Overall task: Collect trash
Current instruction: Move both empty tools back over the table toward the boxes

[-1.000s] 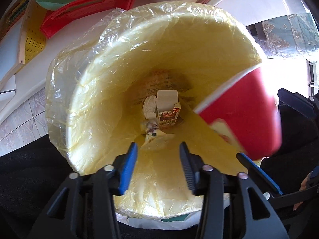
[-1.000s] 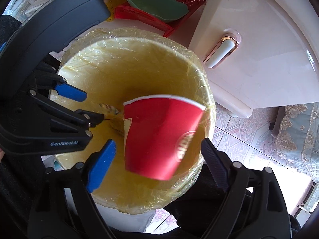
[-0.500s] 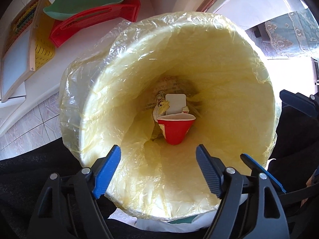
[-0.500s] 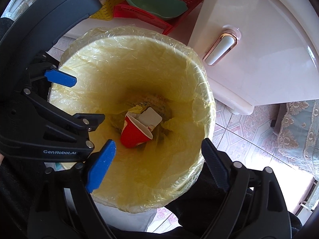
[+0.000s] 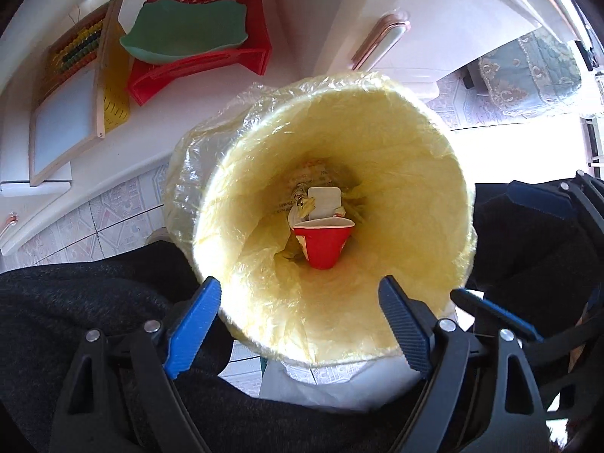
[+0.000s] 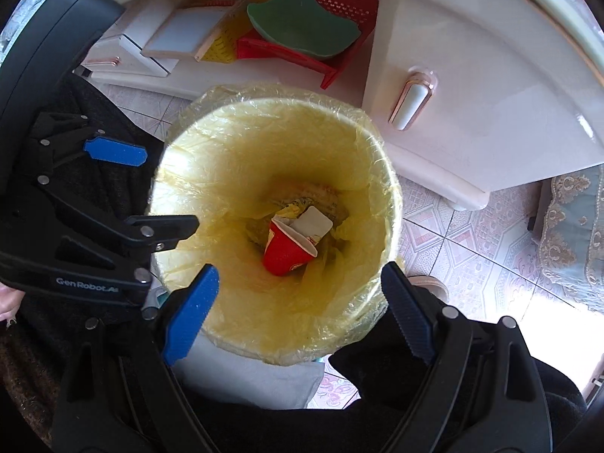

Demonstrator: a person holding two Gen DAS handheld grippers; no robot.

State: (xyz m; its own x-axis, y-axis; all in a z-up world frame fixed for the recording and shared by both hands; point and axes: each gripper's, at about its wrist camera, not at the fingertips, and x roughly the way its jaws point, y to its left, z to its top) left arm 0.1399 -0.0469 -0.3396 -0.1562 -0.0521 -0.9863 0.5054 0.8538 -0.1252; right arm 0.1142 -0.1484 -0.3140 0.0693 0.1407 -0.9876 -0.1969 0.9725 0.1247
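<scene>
Left gripper (image 5: 300, 315) points down over the lined bin (image 5: 434, 143), jaws spreading wider, nothing between them. Right gripper (image 6: 300, 311) likewise over the bin, jaws apart and empty. Red paper cup (image 6: 283, 251) lies on its side at the bin's bottom, far below both, against a small white carton (image 6: 313, 222).

Floor (image 6: 472, 249): pale tiles with a pinkish ornamental pattern, grout lines visible. Standing on it: 1 bin (image 6: 390, 204) lined with a translucent yellow bag, and a white cabinet unit (image 6: 490, 143) just beside the bin's far rim. A white folded sheet or bag (image 6: 245, 377) lies on the tiles at the bin's near side, partly under it. A patterned blue-grey fabric (image 6: 573, 226) reaches the floor at the right edge. Cabinet's lower ledge (image 5: 124, 151) carries 1 red basket (image 5: 226, 53) and 1 wood-framed abacus board (image 5: 68, 113).
</scene>
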